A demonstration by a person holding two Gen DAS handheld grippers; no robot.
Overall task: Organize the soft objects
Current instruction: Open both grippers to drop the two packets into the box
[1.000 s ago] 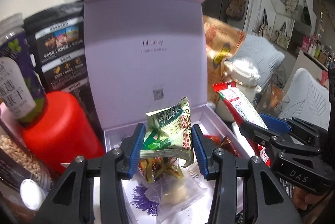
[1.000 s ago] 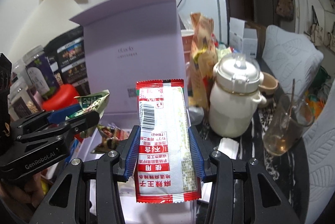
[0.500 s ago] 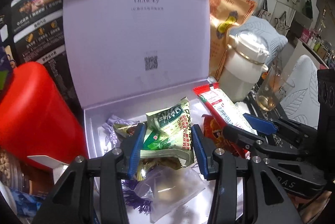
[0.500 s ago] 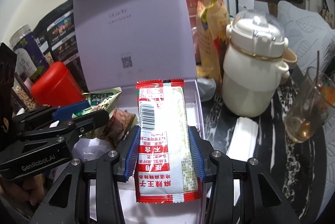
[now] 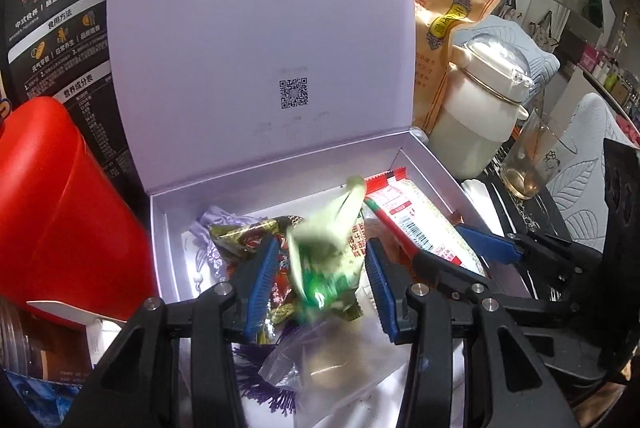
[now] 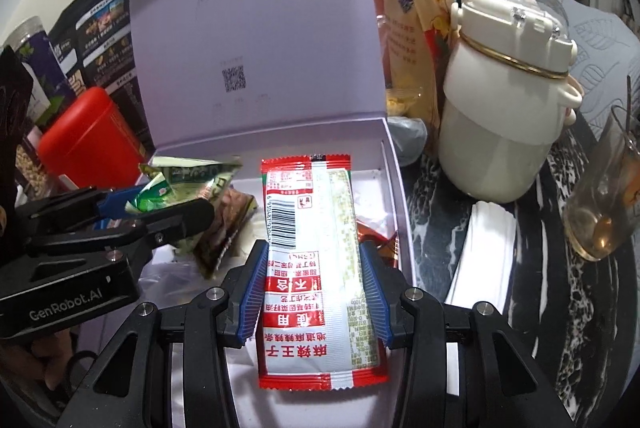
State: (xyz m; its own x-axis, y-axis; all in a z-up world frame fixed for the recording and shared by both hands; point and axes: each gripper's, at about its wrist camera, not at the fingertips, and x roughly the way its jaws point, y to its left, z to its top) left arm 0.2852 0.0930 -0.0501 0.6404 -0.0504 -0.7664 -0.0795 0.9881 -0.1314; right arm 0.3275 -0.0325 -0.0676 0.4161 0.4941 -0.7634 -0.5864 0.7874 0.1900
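Left gripper [image 5: 320, 278] pinches a crumpled green snack packet [image 5: 334, 248], right gripper [image 6: 314, 292] clamps a flat red-and-white sachet [image 6: 316, 268], both over the open lilac gift box [image 5: 434, 168]; placing step, next call: release inside.

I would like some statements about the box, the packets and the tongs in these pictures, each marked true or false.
1. The lilac box has its lid closed. False: the lid stands open.
2. The right tongs hold a red and white packet. True.
3. The left tongs are empty. False: a green packet sits between them.
4. A white jar stands beside the box. True.
5. The red container lies inside the box. False: it stands outside.
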